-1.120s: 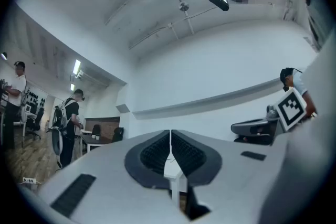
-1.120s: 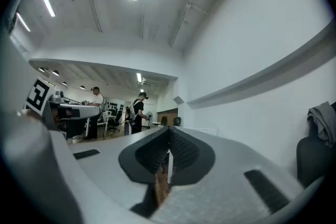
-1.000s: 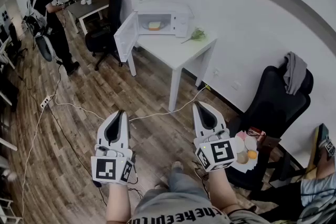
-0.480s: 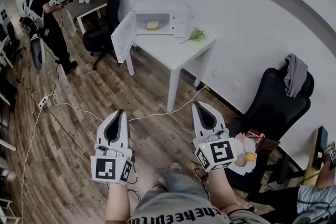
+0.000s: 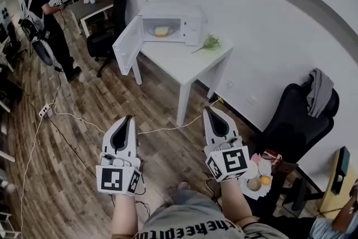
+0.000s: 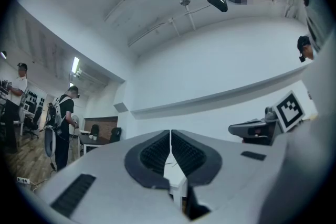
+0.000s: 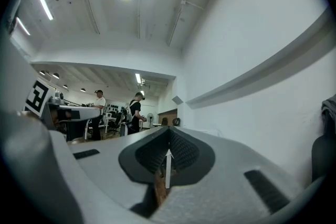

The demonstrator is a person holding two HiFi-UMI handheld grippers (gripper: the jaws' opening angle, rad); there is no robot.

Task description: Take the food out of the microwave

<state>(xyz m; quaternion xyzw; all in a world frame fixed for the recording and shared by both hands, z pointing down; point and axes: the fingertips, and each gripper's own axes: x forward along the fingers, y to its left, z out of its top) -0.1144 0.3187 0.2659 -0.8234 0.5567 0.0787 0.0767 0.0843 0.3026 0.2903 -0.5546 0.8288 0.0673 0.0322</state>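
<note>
Looking down in the head view, the left gripper point(image 5: 130, 118) and right gripper point(image 5: 210, 110) hang side by side over the wooden floor point(image 5: 78, 187), well apart from the white worktop point(image 5: 184, 60). The microwave point(image 5: 193, 25) stands there, door point(image 5: 126, 45) swung wide, the food point(image 5: 161, 31) inside. Left gripper view: fingers point(image 6: 155, 152) clenched, nothing between. Right gripper view: fingers point(image 7: 149, 153) pressed together too, empty.

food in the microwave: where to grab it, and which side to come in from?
Come in level through the microwave's open front. Its door is swung out on the left in the head view, so stay to the right of it. The food looks low, flat and yellowish on the cavity floor, so probably pinch its near edge. It's too small to tell if there's a plate.
</note>
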